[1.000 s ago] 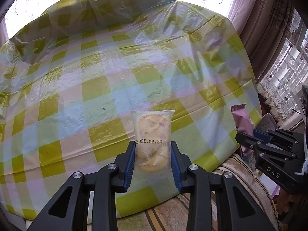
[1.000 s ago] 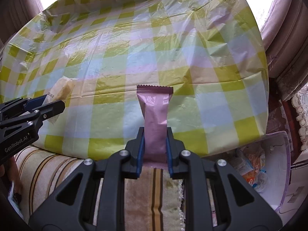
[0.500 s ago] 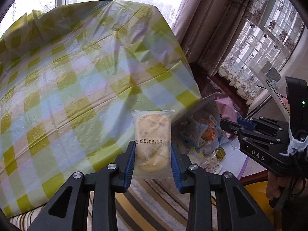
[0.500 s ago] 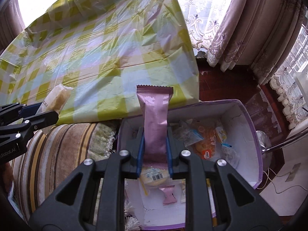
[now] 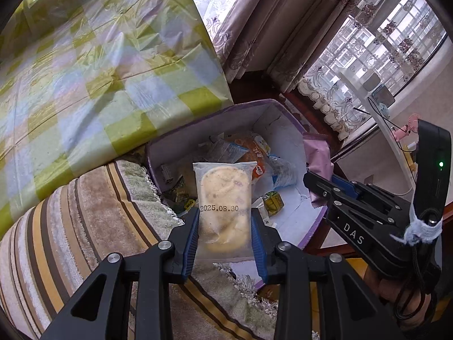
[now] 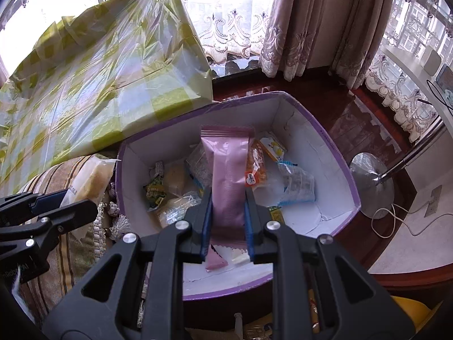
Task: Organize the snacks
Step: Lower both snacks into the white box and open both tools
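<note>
While we held both snacks over the room's right side, the bench (image 5: 93,65) with its yellow-and-blue checked cover lay far left, and a striped cushion (image 5: 85,221) sat just below its edge. Next came our left hand-held gripper (image 5: 225,235), clamped on a clear-wrapped pastry (image 5: 223,212) stamped with a date, upright between the blue pads, hanging above the near-left rim of the box. The purple-edged box (image 6: 334,153) stood open beside the cushion, its white inside littered with small packets: yellow-green ones at the left, an orange one (image 6: 254,170) and clear wrappers toward the right. Our right hand-held gripper (image 6: 228,223) was clamped on a long pink bar (image 6: 228,170), upright, directly above the middle of the box. Further right we saw dark polished floor, a chrome stand base (image 6: 371,187) and lace curtains.
</note>
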A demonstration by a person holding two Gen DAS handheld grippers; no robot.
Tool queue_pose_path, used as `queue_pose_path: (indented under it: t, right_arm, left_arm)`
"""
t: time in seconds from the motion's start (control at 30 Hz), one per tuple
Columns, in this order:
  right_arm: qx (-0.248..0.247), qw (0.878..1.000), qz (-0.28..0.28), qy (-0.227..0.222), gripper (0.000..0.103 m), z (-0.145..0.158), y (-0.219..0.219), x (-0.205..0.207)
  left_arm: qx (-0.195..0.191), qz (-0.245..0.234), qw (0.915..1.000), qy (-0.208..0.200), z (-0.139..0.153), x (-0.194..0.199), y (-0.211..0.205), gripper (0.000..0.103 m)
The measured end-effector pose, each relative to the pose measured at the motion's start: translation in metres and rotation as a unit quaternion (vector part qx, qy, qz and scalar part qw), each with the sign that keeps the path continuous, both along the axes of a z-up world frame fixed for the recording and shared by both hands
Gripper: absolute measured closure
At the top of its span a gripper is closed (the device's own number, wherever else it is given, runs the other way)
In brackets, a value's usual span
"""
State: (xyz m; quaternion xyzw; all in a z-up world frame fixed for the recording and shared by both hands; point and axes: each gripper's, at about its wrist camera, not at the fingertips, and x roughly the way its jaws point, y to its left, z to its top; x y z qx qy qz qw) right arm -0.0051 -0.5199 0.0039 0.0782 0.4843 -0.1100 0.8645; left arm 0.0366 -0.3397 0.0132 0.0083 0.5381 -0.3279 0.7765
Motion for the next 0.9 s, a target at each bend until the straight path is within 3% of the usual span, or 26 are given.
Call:
queue_pose_path:
  t: [0.3, 0.63, 0.7, 0.77, 0.9]
  right_arm:
    - [-0.010, 1.000, -0.019, -0.003, 0.080, -0.010, -0.006, 0.001]
    - [-0.019, 1.000, -0.024, -0.010, 0.078, -0.005, -0.006, 0.005]
    - [-0.019, 0.999, -0.026, -0.009, 0.069, -0.004, -0.005, 0.004]
    - [-0.024, 0.999, -0.027, -0.013, 0.043, 0.000, -0.003, 0.000]
    - [-0.039, 0.999, -0.020, -0.019, 0.032, 0.010, 0.004, -0.011]
  left_arm:
    - [0.018, 0.012, 0.9996, 0.020, -0.016, 0.013, -0.019, 0.068]
    - [0.005, 0.021, 0.9990, 0.040, -0.020, 0.016, -0.015, 0.066]
    - [0.004, 0.023, 0.9990, 0.037, -0.016, 0.011, -0.011, 0.064]
    - [0.004, 0.028, 0.9990, 0.034, -0.013, 0.005, -0.005, 0.058]
    - [-0.016, 0.041, 0.9987, 0.024, -0.005, -0.013, 0.011, 0.047]
